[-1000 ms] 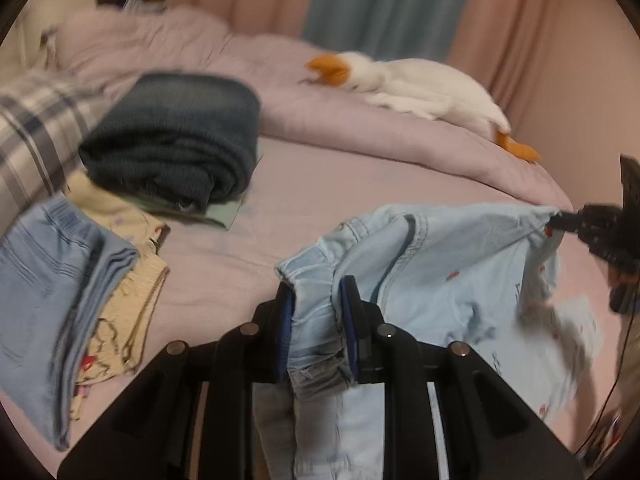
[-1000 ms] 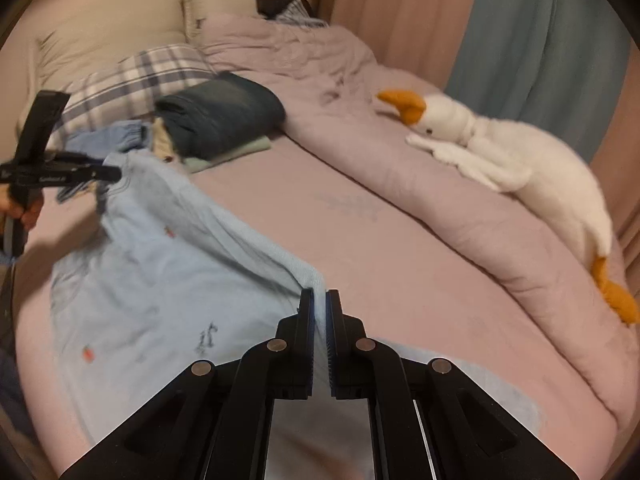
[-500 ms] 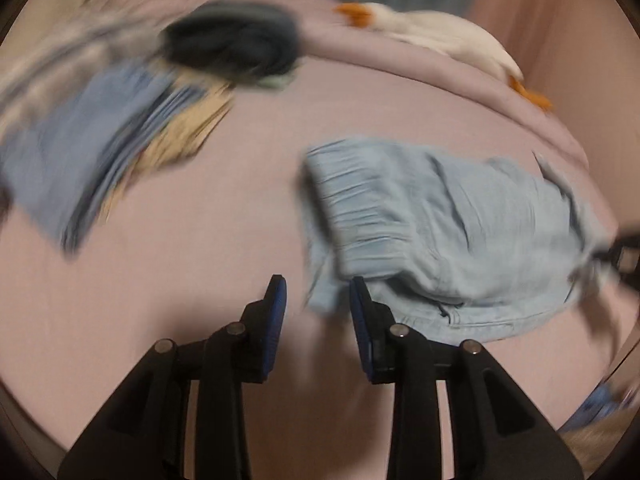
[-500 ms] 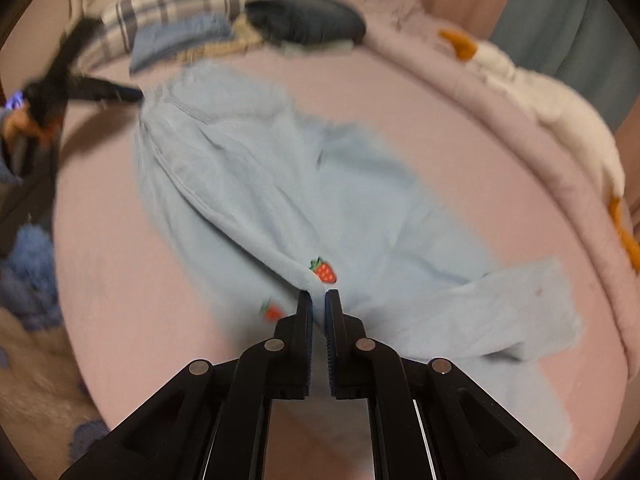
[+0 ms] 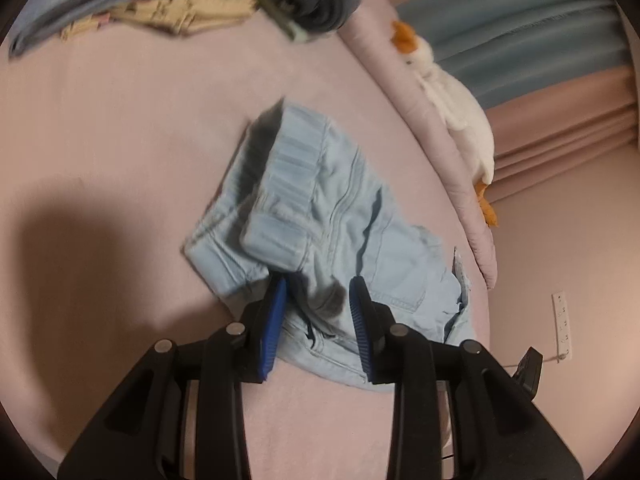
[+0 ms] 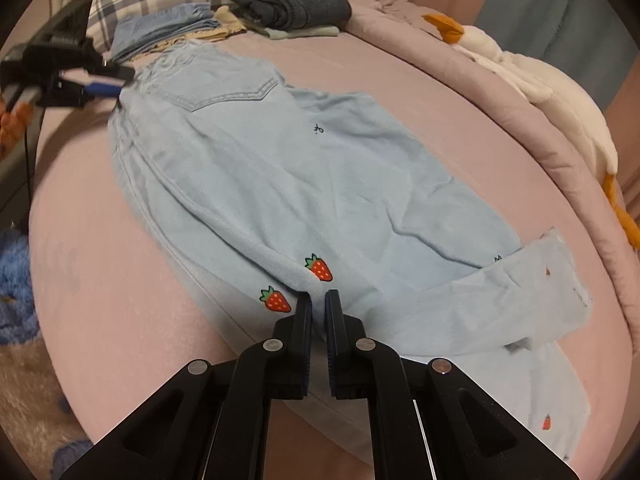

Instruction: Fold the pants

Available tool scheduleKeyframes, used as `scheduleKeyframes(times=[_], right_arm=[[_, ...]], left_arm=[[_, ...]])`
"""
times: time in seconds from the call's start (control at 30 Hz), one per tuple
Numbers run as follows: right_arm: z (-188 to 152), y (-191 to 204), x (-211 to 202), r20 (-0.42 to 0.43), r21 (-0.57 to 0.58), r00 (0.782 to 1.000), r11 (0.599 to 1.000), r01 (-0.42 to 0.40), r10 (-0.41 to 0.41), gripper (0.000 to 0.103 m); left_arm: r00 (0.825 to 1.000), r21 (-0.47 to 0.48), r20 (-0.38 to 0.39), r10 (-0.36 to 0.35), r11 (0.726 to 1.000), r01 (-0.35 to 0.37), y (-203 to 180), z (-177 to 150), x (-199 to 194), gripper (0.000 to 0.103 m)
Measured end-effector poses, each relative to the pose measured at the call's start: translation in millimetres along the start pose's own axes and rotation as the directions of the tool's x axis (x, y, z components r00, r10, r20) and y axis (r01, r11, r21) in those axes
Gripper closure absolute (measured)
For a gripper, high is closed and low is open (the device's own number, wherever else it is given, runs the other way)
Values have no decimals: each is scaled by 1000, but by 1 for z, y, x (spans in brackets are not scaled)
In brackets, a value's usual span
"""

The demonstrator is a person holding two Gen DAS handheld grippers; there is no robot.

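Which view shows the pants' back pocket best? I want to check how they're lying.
The right wrist view: the back pocket lies flat and fully outlined on the light blue pants. The left wrist view shows only a foreshortened pocket near the waistband.

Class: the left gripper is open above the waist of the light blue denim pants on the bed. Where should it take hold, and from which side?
The left gripper should take the ribbed elastic waistband of the light blue denim pants, at its near corner. Come from above and the near bed edge: that corner is raised and folded over, so the jaws can straddle it.
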State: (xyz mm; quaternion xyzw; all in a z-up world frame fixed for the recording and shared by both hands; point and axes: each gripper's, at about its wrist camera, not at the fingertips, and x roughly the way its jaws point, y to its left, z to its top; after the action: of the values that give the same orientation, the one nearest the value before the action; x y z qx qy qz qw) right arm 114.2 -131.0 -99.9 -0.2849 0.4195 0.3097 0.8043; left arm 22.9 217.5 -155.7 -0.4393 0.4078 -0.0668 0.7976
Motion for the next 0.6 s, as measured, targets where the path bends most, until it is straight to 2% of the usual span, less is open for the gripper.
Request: scheduleKeyframes(times=[0.1,0.17,0.2,0.23,0.27,0.43,0.6], right_arm=[[2,0,4,-2,3,1000,1000,3,-3,97],[-4,8,0,1,5,1000,1000,11,-11,97],[-2,7,0,4,3,1000,1000,16,-16,97],[-2,8,-2,10,1,1000,1000,16,-16,97],[-5,12,-8,22,-1,1000,1000,17,-17,97],[-9,20,-31,61,-58,998,998,18,-14,97],[-20,32,-9,7,-82,1000,997,13,-12,97]], left_arm=[[1000,-32,-6,28,999,-28,-2,1,7,71],[999,-33,15,39,999,-38,-4,1,7,74],[998,-31,25,50,998,-49,-2,1,6,77],[998,-33,33,55,998,-54,-3,2,7,89],[998,-35,38,49,998,-47,-5,3,7,93],[995,4,85,47,999,-48,-5,-6,-15,92],[992,14,34,121,993,-121,7,-12,0,92]])
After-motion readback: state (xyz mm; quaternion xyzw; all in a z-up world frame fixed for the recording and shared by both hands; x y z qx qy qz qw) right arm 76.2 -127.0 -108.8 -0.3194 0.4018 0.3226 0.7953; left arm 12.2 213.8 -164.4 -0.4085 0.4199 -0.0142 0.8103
